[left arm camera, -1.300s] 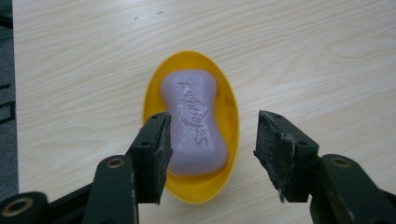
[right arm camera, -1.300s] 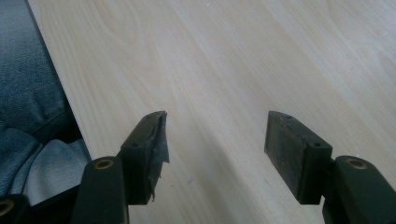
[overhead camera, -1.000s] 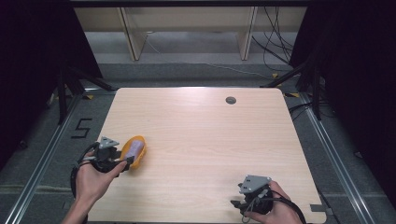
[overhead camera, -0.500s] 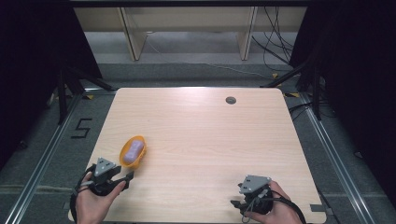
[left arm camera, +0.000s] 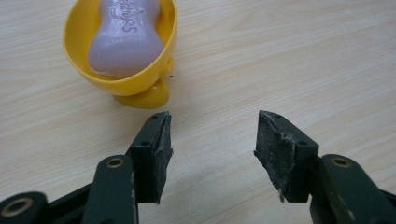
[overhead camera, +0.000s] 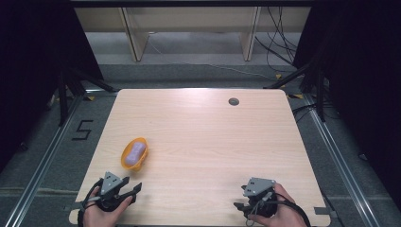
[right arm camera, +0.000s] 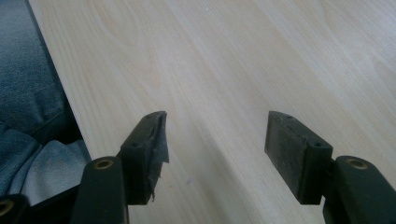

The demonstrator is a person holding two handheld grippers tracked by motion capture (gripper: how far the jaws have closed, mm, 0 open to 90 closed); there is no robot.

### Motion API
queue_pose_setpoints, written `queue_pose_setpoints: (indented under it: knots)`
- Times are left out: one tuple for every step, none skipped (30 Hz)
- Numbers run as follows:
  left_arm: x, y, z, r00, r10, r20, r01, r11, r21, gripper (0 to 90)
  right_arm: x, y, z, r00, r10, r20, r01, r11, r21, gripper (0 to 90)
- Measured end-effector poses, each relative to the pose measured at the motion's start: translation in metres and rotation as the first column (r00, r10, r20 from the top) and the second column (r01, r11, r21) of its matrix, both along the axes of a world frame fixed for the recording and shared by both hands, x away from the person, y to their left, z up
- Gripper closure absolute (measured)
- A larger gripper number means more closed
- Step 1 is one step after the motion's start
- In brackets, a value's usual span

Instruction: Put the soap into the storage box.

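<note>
A yellow oval dish (overhead camera: pixel 140 161) (left arm camera: pixel 135 81) stands on the wooden table (overhead camera: pixel 213 142), left of centre, with a pale purple soap bar (overhead camera: pixel 134 152) (left arm camera: pixel 123 37) lying in it. My left gripper (overhead camera: pixel 132 185) (left arm camera: pixel 212 135) rests near the table's front left corner, just short of the dish. Its jaws are open, nothing is between them, and they do not touch the dish. Down at the front right, my right gripper (overhead camera: pixel 242 208) (right arm camera: pixel 217 135) is held low over bare wood, open and empty, pointing along the near edge.
A small dark round grommet (overhead camera: pixel 233 101) sits near the table's far edge. Off the table's left side a "5" (overhead camera: pixel 81 130) is marked on the floor. In the right gripper view, blue jeans (right arm camera: pixel 32 107) lie beside the table's near edge.
My left gripper has drawn back from the yellow dish toward the near edge and sunk lower. The dish with the soap stays where it was. The right gripper has not moved.
</note>
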State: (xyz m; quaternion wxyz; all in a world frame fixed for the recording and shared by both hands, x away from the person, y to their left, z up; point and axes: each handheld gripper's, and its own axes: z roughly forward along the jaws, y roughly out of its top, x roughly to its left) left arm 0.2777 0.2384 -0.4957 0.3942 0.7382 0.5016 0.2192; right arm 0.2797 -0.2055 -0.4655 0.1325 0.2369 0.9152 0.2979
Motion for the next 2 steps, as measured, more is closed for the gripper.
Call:
queue_pose_setpoints:
  knots:
    - [0.0001,0.0003,-0.001,1.0,0.001,0.008,-0.001,0.9999,-0.011,45.0,-0.0001,-0.0002,0.0006,1.0,0.001,-0.007,-0.001,1.0,-0.003,39.2]
    - [0.0001,0.0003,-0.001,1.0,0.001,0.008,-0.001,0.9999,-0.011,44.7,-0.0001,0.0006,-0.001,1.0,-0.005,0.003,0.005,1.0,0.009,39.2]
